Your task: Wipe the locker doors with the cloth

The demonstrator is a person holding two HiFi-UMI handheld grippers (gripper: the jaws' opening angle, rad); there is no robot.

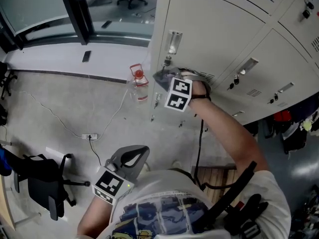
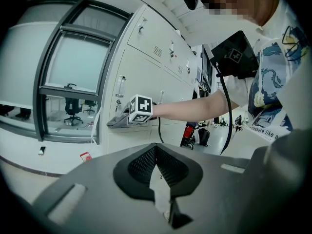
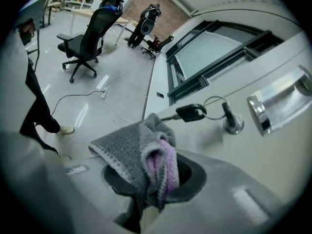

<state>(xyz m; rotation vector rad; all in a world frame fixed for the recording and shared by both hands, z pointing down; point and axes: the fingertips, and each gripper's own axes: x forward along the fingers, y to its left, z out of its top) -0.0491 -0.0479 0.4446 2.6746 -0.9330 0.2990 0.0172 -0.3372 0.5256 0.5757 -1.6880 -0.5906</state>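
Locker door [image 1: 209,39]: we are wiping it. Left gripper [image 2: 158,179]: jaws together, empty, parked low as spare. Right gripper [image 3: 153,179]: clamps the bunched cloth [image 3: 131,150] at the door beside the key [image 3: 191,112].

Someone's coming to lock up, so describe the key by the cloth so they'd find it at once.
Start at the grey lockers right of the window. On the end door, below the metal handle, sits a lock. The key dangles there: black head, the only one with a grey cloth beside it.
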